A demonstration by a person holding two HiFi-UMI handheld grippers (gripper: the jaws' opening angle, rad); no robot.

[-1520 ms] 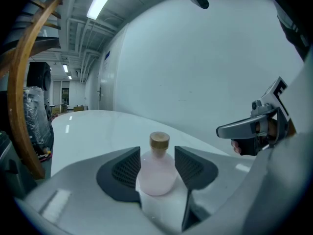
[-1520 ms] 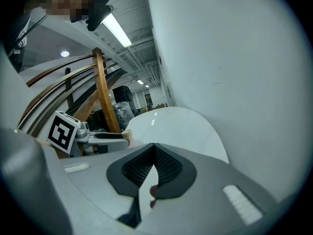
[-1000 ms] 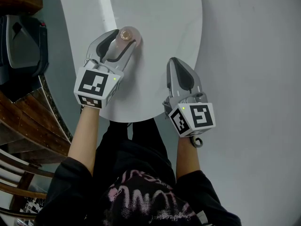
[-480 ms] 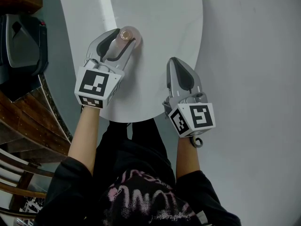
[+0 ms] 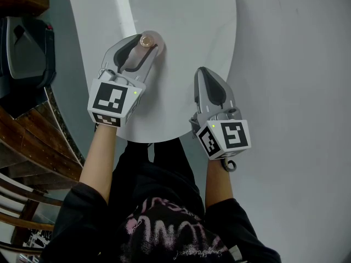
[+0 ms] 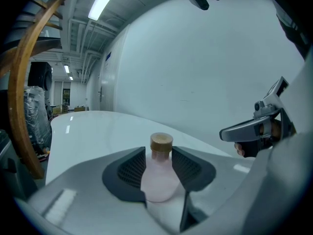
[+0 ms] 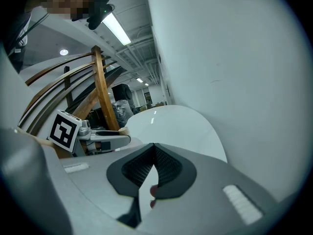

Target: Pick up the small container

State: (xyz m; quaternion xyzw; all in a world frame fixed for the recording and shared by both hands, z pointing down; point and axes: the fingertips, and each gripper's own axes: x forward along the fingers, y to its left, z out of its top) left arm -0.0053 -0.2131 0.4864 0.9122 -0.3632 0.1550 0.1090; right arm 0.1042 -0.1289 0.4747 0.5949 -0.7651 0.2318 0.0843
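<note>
The small container (image 5: 146, 40) is a pale pink bottle with a tan cork-like cap, standing upright near the left side of the round white table (image 5: 186, 15). My left gripper (image 5: 142, 46) is shut on it, and its dark ribbed pads press both sides of the bottle (image 6: 159, 177) below the cap. Whether the bottle still touches the table cannot be told. My right gripper (image 5: 202, 71) hovers over the table's near right edge, its jaws shut with nothing between them (image 7: 152, 150).
A black seat or case (image 5: 24, 48) stands left of the table. Curved wooden chair rails (image 5: 33, 147) lie at the lower left. Grey floor (image 5: 296, 64) spreads to the right. The person's legs are under the table's near edge.
The left jaws have drawn in slightly on the bottle, which shifted a touch to the left. The right gripper has not moved.
</note>
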